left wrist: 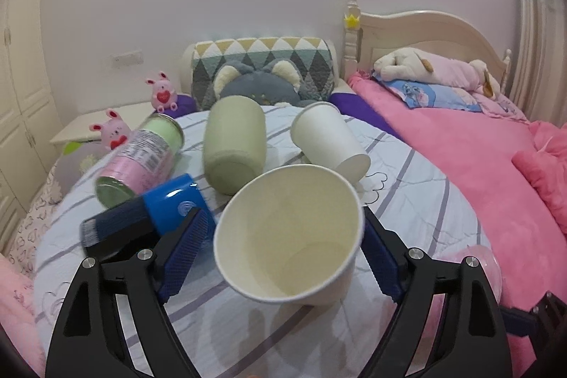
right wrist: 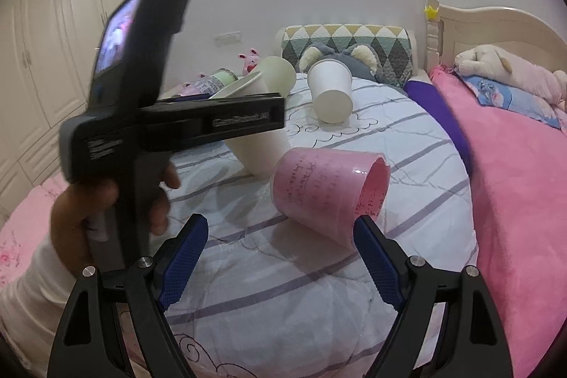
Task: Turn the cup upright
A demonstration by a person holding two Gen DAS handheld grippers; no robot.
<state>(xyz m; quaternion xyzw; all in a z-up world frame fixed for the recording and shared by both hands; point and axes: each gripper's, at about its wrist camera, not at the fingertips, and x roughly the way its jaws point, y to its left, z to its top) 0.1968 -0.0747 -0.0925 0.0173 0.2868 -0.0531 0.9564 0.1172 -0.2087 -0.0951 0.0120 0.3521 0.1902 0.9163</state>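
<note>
A white paper cup (left wrist: pixel 288 240) sits between the fingers of my left gripper (left wrist: pixel 283 218), tilted with its mouth toward the camera; the pads touch its sides. In the right wrist view the same cup (right wrist: pixel 260 147) shows partly hidden behind the left gripper's body (right wrist: pixel 170 119). A pink translucent cup (right wrist: pixel 326 193) lies on its side on the bed, mouth to the right. My right gripper (right wrist: pixel 281 232) is open and empty, just in front of the pink cup.
A second white paper cup (left wrist: pixel 327 139) lies tipped, a green cup (left wrist: pixel 235 144) lies on its side, and a pink-green can (left wrist: pixel 138 158) and a blue roll (left wrist: pixel 177 204) lie to the left. Pillows and plush toys (left wrist: pixel 255 87) are behind. A pink blanket (left wrist: pixel 478 144) is on the right.
</note>
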